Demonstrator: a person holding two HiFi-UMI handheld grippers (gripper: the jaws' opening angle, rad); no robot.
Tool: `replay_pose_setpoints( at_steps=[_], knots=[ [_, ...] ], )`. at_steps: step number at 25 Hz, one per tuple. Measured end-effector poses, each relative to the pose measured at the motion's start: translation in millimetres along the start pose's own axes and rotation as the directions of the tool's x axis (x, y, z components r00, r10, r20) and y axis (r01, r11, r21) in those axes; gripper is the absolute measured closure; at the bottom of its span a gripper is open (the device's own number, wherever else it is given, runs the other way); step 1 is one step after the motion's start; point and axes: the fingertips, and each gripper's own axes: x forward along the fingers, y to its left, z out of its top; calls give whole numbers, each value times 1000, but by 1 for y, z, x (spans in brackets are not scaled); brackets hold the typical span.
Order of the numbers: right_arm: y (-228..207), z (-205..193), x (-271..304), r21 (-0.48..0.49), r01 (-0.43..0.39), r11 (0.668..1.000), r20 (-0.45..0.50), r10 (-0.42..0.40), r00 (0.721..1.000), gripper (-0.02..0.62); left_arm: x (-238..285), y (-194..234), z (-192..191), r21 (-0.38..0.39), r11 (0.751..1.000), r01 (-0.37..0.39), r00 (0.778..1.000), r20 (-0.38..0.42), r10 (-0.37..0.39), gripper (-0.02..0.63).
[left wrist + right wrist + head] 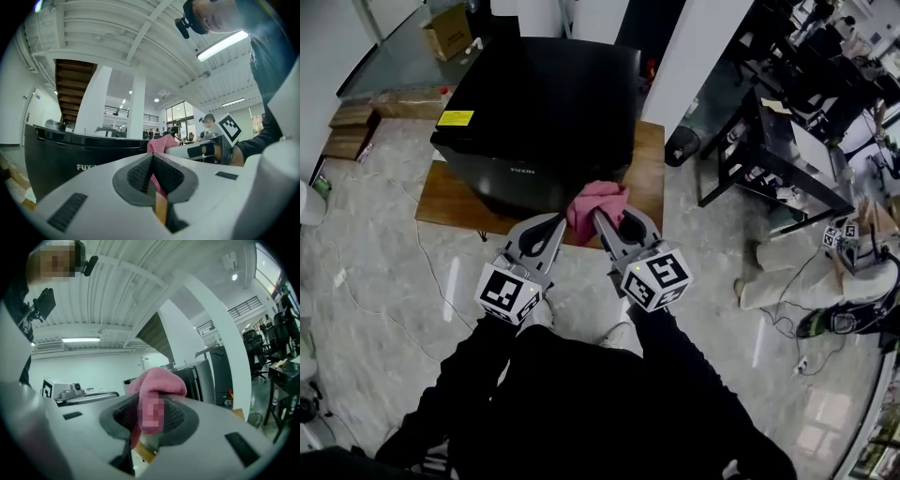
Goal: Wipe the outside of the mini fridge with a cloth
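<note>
A black mini fridge [539, 112] stands on a low wooden board [450, 199]; its front face [61, 157] fills the left of the left gripper view. A bunched pink cloth [596, 207] hangs just in front of the fridge's near face, held by my right gripper [602, 220], which is shut on it. The cloth [157, 392] bulges out between the jaws in the right gripper view. My left gripper [555, 223] sits just left of the cloth, jaws closed with nothing between them [152, 173]. The pink cloth [161, 143] shows beyond it.
A black metal table [787, 150] with clutter stands to the right. Cardboard boxes [450, 33] lie behind the fridge at left. Cables run over the pale floor [394, 281]. A white pillar [703, 56] rises behind the fridge. My legs and shoes [614, 336] fill the bottom.
</note>
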Motion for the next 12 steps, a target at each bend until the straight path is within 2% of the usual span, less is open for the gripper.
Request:
replay_pose_setpoints(
  at_steps=[5,12],
  knots=[
    [0,-13,51,-27,134,991,-2,-134,991,492,-10,47,-7,-12,998,65,998,14,-65,600],
    [-14,-29,78,-9,287,958,13,-287,958,492,-5,73,-22,-33,986,165,986,7,-165,600]
  ],
)
